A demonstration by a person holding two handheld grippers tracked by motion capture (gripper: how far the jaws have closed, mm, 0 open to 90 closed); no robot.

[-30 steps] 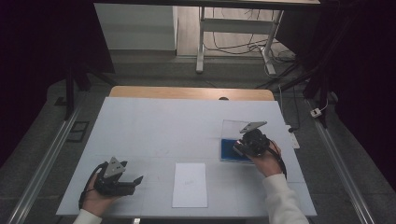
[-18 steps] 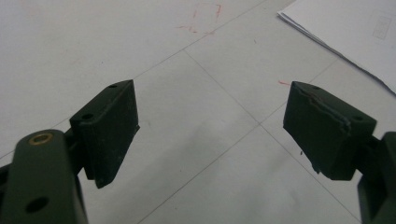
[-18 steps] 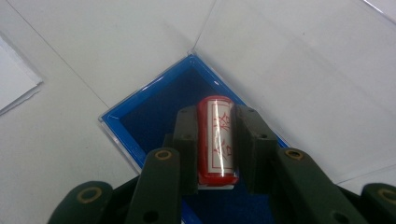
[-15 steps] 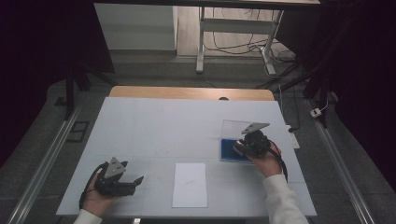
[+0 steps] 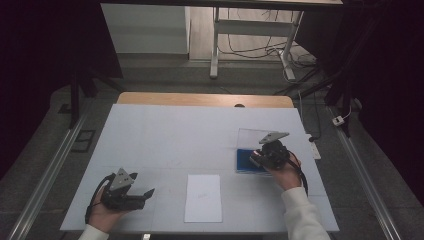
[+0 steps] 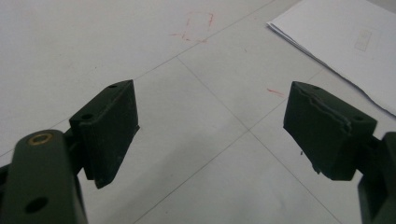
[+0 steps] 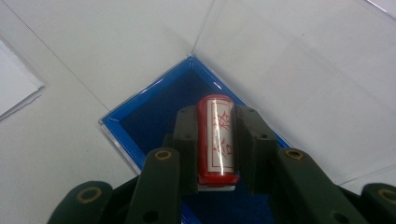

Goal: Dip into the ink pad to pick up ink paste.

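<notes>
Item: small red cylindrical stamp with a white label of red characters [image 7: 215,140], clamped between the closed jaws of the right gripper [image 7: 215,144] and held just above the blue-lined tray of a clear plastic box [image 7: 154,116], whose transparent lid [image 7: 299,79] lies folded open on the far side. In the high view the right gripper [image 5: 268,154] sits over this box [image 5: 246,161] at the table's right.

Step in hand, as judged: lifting the stamp clear of its case, or seating it there; the frames cannot settle which. If lifting, the next move calls for a straight rise past the tray wall, then carriage toward the white sheet of paper [image 5: 203,197] lying near the front edge of the white table [image 5: 165,135].

Pose: right hand [image 5: 284,175] reaching forward, jaws tilted down into the tray. Left gripper [image 5: 131,194] resting low at the front left, jaws wide apart and holding nothing, aimed toward the paper [image 6: 345,42].
</notes>
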